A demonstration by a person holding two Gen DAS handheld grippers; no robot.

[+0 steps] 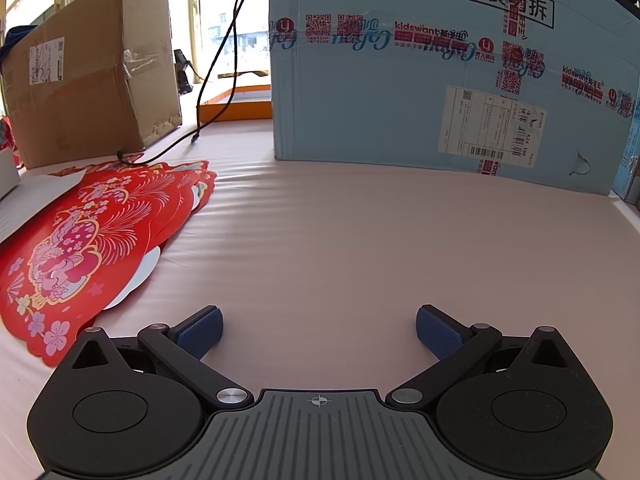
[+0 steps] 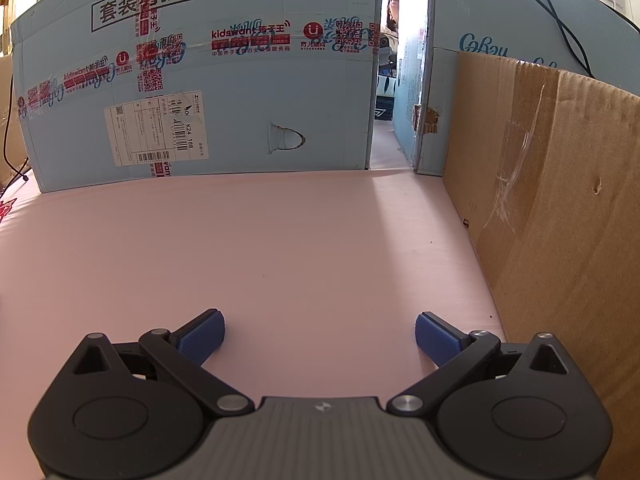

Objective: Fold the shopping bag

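We take the big light-blue carton as our landmark; it stands upright at the back of the pink table cover.

Left gripper — fingers spread wide, blue pads well apart, nothing between them. It sits low over the bare pink cover in front of the carton, toward the carton's left end.

Right gripper — also spread wide, its blue pads well apart and empty, low over the pink cover in front of the same carton, toward its right end.

The red printed bags, the only candidate we see for the shopping bag, lie flat in an overlapping stack to the left of the carton and nearer to us than its base. We cannot tell how many are in the stack. Neither gripper touches them.

Left of the carton, further back, a brown cardboard box sits on the table, and a black cable hangs down between box and carton, its end lying on the cover.

Right of the carton a second blue carton stands across a narrow gap, and a brown cardboard sheet stands in front of it.
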